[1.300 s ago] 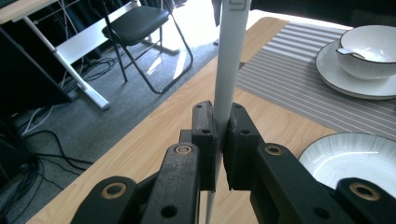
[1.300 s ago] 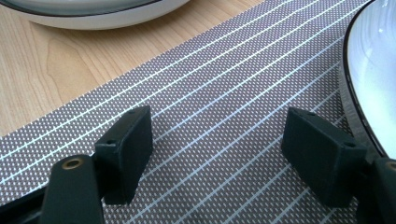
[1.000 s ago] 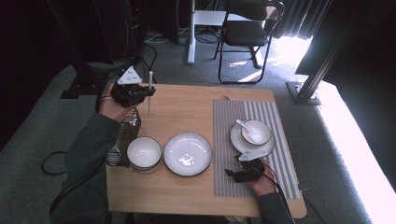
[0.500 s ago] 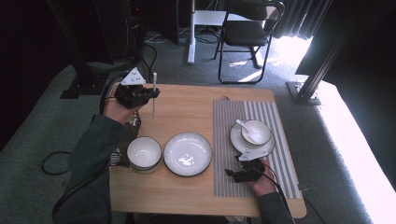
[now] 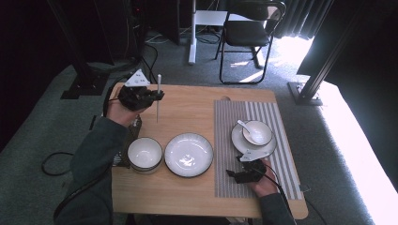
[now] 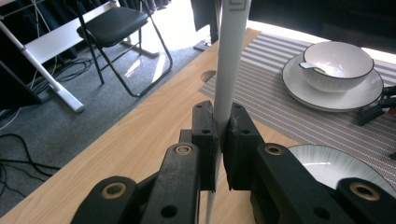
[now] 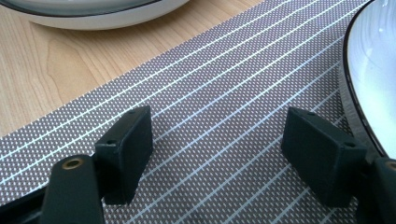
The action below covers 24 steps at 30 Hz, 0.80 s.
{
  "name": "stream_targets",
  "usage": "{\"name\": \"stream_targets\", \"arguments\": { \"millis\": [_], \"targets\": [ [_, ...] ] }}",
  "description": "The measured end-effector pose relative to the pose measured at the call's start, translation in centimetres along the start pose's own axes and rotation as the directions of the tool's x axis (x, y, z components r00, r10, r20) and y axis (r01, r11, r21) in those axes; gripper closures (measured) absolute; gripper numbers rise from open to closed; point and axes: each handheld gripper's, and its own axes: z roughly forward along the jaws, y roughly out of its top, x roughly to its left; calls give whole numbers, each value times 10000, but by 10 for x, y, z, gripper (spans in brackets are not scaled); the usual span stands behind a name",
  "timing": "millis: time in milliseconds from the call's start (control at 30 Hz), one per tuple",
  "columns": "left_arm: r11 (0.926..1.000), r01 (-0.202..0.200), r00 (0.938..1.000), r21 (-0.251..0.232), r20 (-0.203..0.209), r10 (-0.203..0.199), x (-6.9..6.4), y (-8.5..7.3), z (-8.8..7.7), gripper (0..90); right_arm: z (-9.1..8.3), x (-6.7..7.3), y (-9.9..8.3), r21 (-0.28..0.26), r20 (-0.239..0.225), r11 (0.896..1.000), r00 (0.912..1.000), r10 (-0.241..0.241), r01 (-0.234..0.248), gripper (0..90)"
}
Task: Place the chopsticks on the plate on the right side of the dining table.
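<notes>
My left gripper point(image 5: 157, 96) hovers over the table's far left corner, shut on a thin white stick point(image 5: 158, 98) that stands nearly upright. In the left gripper view the stick point(image 6: 229, 70) rises between the two black pads of that gripper point(image 6: 223, 122), which press on it. My right gripper point(image 5: 232, 174) rests low on the striped placemat point(image 5: 234, 140) near the front edge. Its jaws point(image 7: 224, 140) stand wide open with nothing between them.
A small white bowl point(image 5: 145, 153) and a white plate point(image 5: 188, 153) sit on the wooden table point(image 5: 187, 103). A bowl point(image 5: 256, 132) holding a spoon point(image 5: 245, 127) stands on a saucer on the placemat. A folding chair point(image 5: 248, 33) stands beyond the table.
The left gripper has drifted slightly right and toward the table's middle with the white stick in it. The right gripper has stayed put.
</notes>
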Motion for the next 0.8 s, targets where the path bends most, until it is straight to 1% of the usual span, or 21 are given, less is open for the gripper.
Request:
{"name": "stream_targets", "arguments": {
  "millis": [200,233,400,600,800],
  "targets": [
    [9999,91,9999,102,47,-91,-4,0,0,848,0,0,0,-1,1,10000,10000,0,0,243],
    [9998,157,9999,88,64,-158,-5,1,0,848,0,0,0,-1,0,10000,10000,0,0,243],
    [9998,213,9997,56,76,-213,-8,3,-2,848,0,0,0,-5,1,10000,10000,2,-2,243],
    [9999,106,9999,105,106,-107,-16,7,-4,848,0,0,0,-1,1,10000,10000,7,-7,243],
    [9999,118,9999,70,108,-119,-21,8,-3,847,0,0,0,-8,3,10000,10000,-2,2,243]
  ]
}}
